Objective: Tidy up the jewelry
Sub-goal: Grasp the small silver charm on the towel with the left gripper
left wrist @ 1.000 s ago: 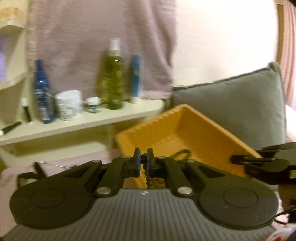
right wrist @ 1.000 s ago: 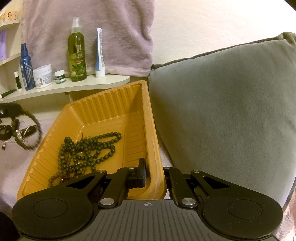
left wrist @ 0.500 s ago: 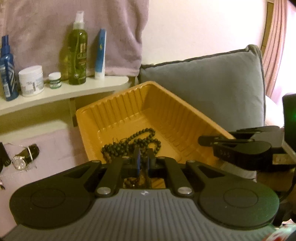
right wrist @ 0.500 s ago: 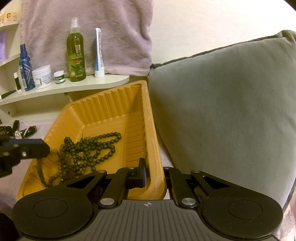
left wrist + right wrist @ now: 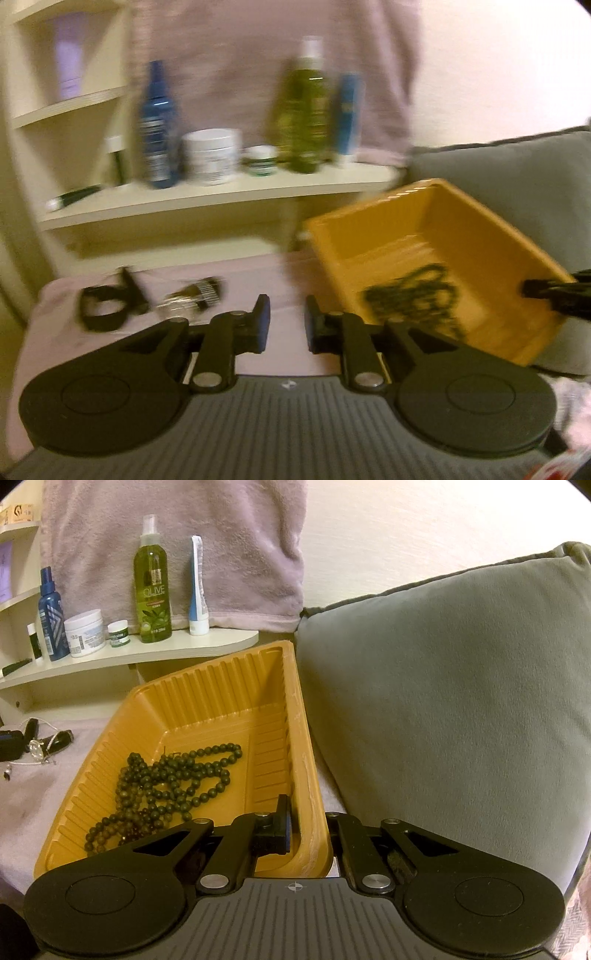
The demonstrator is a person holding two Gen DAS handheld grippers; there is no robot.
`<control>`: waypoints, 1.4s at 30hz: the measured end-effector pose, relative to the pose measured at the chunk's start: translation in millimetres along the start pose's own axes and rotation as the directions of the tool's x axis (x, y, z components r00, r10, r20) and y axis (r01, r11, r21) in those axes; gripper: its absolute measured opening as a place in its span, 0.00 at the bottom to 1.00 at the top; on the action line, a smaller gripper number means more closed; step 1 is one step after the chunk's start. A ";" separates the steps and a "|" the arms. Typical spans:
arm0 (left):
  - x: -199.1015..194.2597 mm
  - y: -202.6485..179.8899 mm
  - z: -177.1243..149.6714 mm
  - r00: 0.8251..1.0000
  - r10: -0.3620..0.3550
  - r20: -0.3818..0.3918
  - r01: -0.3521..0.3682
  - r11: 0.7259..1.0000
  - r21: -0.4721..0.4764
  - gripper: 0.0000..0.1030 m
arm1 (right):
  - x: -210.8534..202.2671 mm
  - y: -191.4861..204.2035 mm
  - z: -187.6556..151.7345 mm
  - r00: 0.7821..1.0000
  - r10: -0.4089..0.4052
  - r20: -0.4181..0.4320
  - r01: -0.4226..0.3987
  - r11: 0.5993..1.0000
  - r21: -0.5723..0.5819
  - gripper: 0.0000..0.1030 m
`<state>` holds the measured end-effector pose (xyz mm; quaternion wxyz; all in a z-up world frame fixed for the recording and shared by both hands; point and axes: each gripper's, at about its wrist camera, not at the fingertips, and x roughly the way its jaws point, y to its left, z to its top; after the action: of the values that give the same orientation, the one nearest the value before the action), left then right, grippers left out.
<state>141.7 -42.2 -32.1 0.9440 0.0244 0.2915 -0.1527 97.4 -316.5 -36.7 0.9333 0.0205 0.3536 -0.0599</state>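
Observation:
An orange ribbed tray (image 5: 221, 686) stands tilted against a grey cushion; it also shows in the left wrist view (image 5: 491, 236). Dark green bead strings (image 5: 173, 775) lie piled inside it, blurred in the left wrist view (image 5: 410, 291). My right gripper (image 5: 306, 823) is shut on the tray's near right rim, one finger inside the wall and one outside. My left gripper (image 5: 286, 325) is open and empty over the pink cloth, left of the tray. A wristwatch (image 5: 40, 746) and a thin chain (image 5: 22, 764) lie on the cloth at the left; the watch (image 5: 192, 295) and a black band (image 5: 107, 306) are blurred ahead of my left gripper.
A grey cushion (image 5: 461, 701) fills the right side behind the tray. A cream shelf (image 5: 147, 650) holds a green olive bottle (image 5: 152, 587), a blue bottle (image 5: 51, 616), white jars and a tube. A pink towel (image 5: 177, 542) hangs behind. More shelves stand at the far left.
My left gripper opened and let the bead string drop into the tray, then swung left toward the watch and band. The right gripper kept its hold on the tray rim.

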 end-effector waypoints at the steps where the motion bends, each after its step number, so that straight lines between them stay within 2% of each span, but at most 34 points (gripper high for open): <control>1: 0.2 7.0 -2.9 0.999 0.036 -0.003 -0.036 0.999 -0.004 0.20 | 0.1 0.2 0.1 1.000 0.000 0.000 0.000 1.000 0.000 0.06; 5: 1.4 33.7 -15.1 0.988 0.152 -0.021 -0.153 0.988 -0.026 0.21 | 0.1 -0.1 -0.1 1.000 0.000 0.000 0.000 1.000 0.000 0.06; 8: 1.2 52.4 -24.4 0.972 0.232 -0.031 -0.233 0.972 -0.034 0.23 | 0.9 -0.3 0.0 1.000 -0.001 -0.001 0.001 1.000 -0.001 0.06; 13: 5.3 78.1 -34.1 0.951 0.304 -0.055 -0.307 0.949 -0.068 0.25 | 2.3 -0.7 -0.1 1.000 -0.003 -0.003 0.003 1.000 -0.006 0.06; 19: 18.3 88.9 -36.5 0.944 0.323 -0.072 -0.328 0.941 -0.082 0.26 | 3.2 -1.0 -0.1 1.000 -0.005 -0.004 0.005 1.000 -0.008 0.06; 34: 64.9 93.7 -36.2 0.945 0.307 -0.109 -0.313 0.949 -0.043 0.25 | 3.8 -1.3 -1.9 1.000 -0.007 -0.006 0.007 1.000 -0.009 0.06; 40: 65.9 96.2 -39.7 0.944 0.306 -0.119 -0.314 0.948 -0.048 0.19 | 4.3 -1.4 -2.6 1.000 -0.008 -0.007 0.008 1.000 -0.009 0.06; 42: 64.4 96.6 -40.4 0.944 0.307 -0.120 -0.314 0.948 -0.046 0.12 | 4.4 -1.2 -2.3 1.000 -0.008 -0.006 0.008 1.000 -0.010 0.06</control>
<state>199.4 37.6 -105.7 0.9389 0.0479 0.3408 0.0093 99.0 -317.9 -41.3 0.9320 0.0148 0.3570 -0.0618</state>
